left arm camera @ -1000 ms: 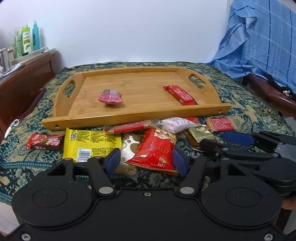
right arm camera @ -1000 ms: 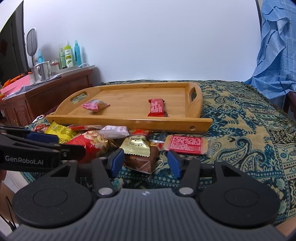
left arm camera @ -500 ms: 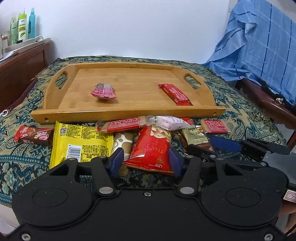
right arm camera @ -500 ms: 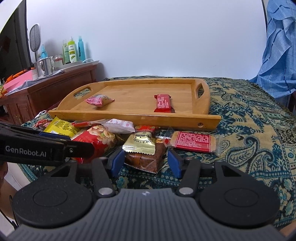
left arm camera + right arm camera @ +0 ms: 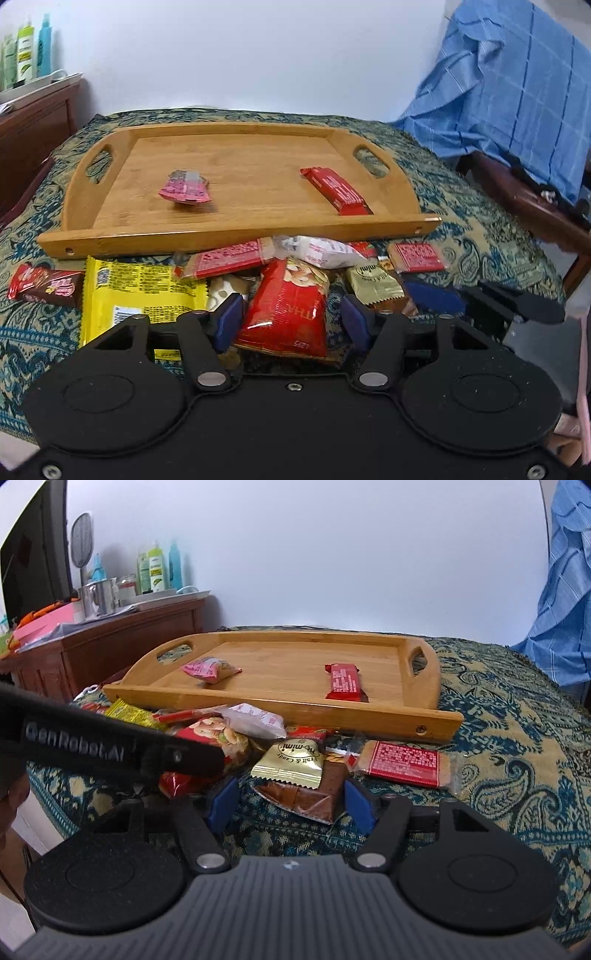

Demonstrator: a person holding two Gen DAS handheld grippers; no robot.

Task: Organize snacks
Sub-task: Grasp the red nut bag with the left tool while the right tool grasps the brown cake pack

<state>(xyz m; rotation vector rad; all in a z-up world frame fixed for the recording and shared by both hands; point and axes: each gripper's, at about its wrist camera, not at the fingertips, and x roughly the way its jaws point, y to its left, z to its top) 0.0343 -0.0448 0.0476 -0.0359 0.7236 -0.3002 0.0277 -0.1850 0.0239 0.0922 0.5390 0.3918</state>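
Left wrist view: the left gripper [image 5: 291, 325], its jaws just widened and gripping nothing, straddles the red packet [image 5: 286, 308] lying before the wooden tray [image 5: 236, 236], a light, crinkly, slippery pouch best pinched across its flat sealed end.

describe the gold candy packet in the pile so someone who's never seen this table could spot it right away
Find the wooden tray on the patterned cloth; loose snacks lie heaped before its near edge. The small gold foil candy packet lies there atop a brown wrapped bar, the only gold, zigzag-edged wrapper among red, yellow and white ones.
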